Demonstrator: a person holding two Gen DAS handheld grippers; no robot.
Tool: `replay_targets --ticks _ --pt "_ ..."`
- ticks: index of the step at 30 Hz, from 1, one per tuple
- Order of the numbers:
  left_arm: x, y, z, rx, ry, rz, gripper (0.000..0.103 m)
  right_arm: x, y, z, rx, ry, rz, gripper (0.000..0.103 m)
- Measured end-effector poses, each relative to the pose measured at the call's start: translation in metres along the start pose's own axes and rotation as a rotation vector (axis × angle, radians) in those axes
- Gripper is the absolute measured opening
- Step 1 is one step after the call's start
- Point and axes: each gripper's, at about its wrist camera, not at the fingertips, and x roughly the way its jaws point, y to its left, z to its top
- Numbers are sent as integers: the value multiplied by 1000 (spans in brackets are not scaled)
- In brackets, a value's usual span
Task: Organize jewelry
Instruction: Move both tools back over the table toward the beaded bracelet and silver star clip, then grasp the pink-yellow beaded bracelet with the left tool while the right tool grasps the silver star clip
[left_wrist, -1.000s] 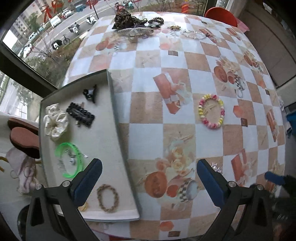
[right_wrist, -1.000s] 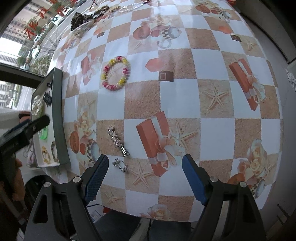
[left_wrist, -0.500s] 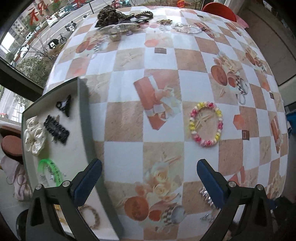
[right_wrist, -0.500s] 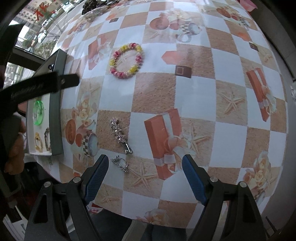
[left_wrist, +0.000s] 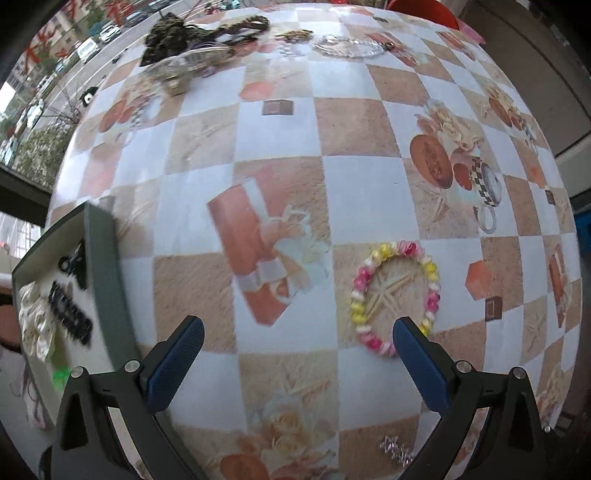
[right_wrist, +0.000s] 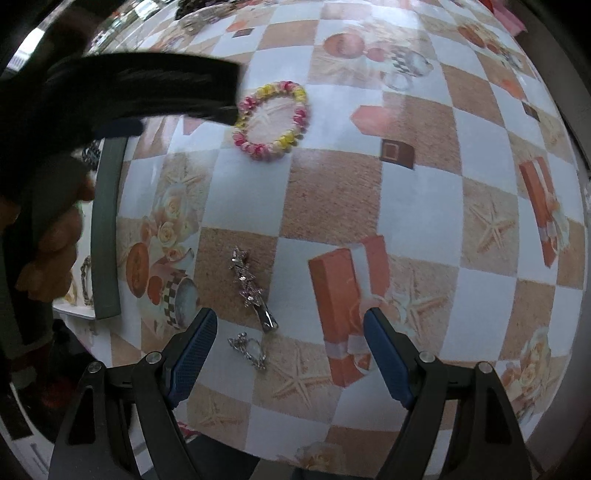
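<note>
Checkered oilcloth (left_wrist: 362, 192) printed with gift boxes covers the table. Since a second ago the left gripper (left_wrist: 295, 354) has slid from the grey tray (left_wrist: 107, 280) toward the glossy pink-and-yellow bead bracelet (left_wrist: 395, 295), jaws wide, empty. Right gripper (right_wrist: 290, 350), also gaping and empty, hovers over a sparkly star hair clip (right_wrist: 249, 286).

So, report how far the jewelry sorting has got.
Done: hair clips and a scrunchie lie in the tray. In hand: nothing; the left tongs hang open by the bead bracelet, the right tongs open above the silver clip. Left: those, the small brooch, the far pile.
</note>
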Motion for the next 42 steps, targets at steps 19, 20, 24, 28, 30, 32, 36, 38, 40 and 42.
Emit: replay_targets --ticks 19,20,24,28,30,32,36,38,40,42 --pt "9 -36 4 115 -20 -37 77 29 56 2 -204 -68 -181 49" --pt "8 -37 3 121 -22 -40 74 30 57 1 -213 -70 -189 47" --pt "3 -47 3 141 -23 -48 59 28 56 0 -218 -72 -187 29" --pt "-2 -60 6 157 -20 -59 37 26 55 3 -207 -68 -165 19" --pt "-4 -64 9 159 -17 -72 12 22 49 7 -179 -69 -143 19" --pt "-6 -66 15 144 -9 -97 13 12 34 10 -161 -74 -127 19" --pt "-13 -54 19 110 -7 -116 12 1 8 20 -120 -78 -86 19" --pt "-20 -52 18 99 -13 -128 12 -5 1 20 -96 -81 -73 19" --pt "-27 -48 15 95 -22 -139 12 -14 -8 23 -55 -78 -53 19" --pt "-35 -46 11 91 -30 -150 12 -19 -22 27 -17 -76 -37 19"
